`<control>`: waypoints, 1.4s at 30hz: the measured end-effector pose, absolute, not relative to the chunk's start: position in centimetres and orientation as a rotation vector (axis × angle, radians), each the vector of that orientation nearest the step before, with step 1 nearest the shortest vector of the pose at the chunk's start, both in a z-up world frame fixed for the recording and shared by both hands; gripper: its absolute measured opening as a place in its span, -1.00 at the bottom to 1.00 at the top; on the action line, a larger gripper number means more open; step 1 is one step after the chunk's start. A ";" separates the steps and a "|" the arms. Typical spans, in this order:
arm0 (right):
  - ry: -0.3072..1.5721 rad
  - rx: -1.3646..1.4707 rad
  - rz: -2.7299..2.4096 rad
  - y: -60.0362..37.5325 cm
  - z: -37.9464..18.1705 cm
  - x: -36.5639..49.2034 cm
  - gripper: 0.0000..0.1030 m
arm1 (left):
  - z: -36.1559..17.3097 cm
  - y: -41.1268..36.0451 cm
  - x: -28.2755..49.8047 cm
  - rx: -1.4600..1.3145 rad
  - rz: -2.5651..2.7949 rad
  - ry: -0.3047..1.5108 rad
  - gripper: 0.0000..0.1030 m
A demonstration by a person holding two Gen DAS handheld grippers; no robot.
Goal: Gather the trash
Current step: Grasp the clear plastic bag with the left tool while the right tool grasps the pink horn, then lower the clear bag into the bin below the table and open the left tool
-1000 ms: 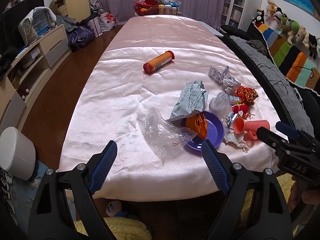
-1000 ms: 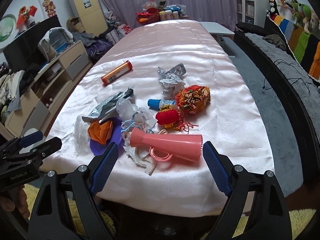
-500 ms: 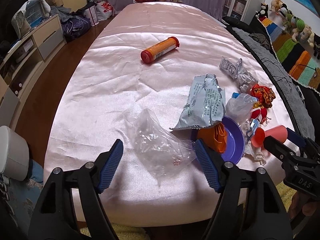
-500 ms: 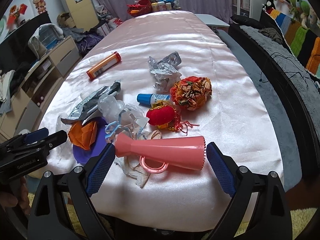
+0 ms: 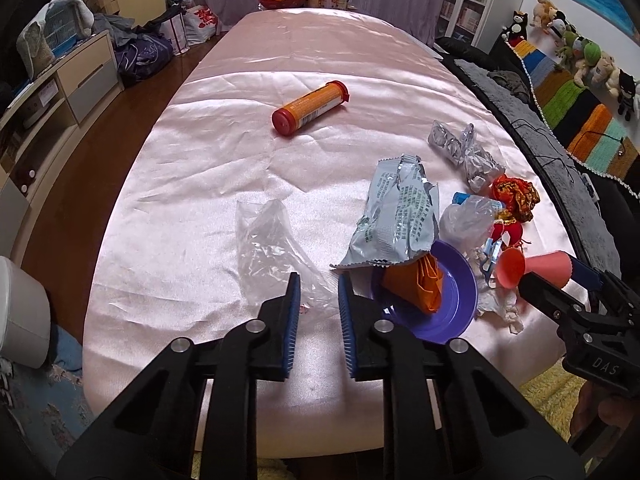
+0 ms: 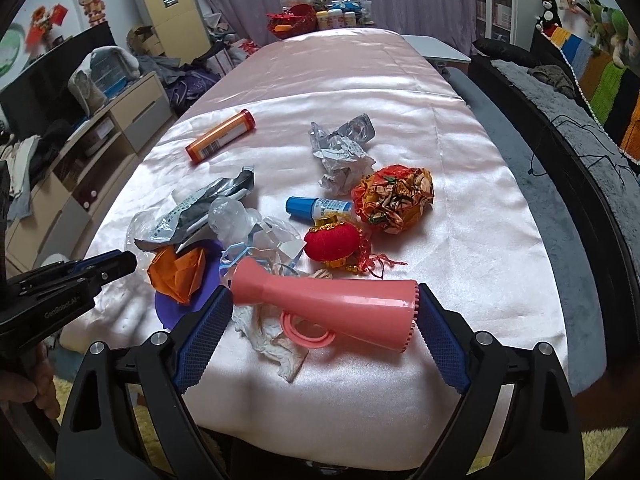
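Left gripper (image 5: 316, 292) fingers closing on the near end of the clear plastic bag (image 5: 267, 248), film sits between the narrow pads; full pinch not clear from the left wrist view. Bag lies flat on the pink surface (image 5: 192, 184), near-left of the trash cluster, just left of the purple plate (image 5: 460, 304). Judged very light, limp, slippery and crinkly; a bunched near corner is the best hold, likely to slide out of a weak pinch. Right gripper (image 6: 320, 316) fingers wide, straddling the pink horn (image 6: 332, 300), which spans the gap; whether pads press it can't be told. Horn looks rigid, light, may roll. Silver wrapper (image 5: 394, 216) overlaps the plate and could drag along. Open room far and left of the bag; near edge of the surface is close under both grippers.
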State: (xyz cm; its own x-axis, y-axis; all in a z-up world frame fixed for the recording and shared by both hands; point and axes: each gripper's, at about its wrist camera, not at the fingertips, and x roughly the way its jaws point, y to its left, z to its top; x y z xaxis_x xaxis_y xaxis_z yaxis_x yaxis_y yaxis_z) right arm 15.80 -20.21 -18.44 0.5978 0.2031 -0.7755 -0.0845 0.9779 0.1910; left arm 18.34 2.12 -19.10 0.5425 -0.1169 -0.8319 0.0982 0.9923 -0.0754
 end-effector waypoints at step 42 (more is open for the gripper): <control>0.822 0.184 0.210 -21.9 -15.1 12.4 0.76 | -20.9 4.3 20.6 -0.102 -0.141 1.013 0.16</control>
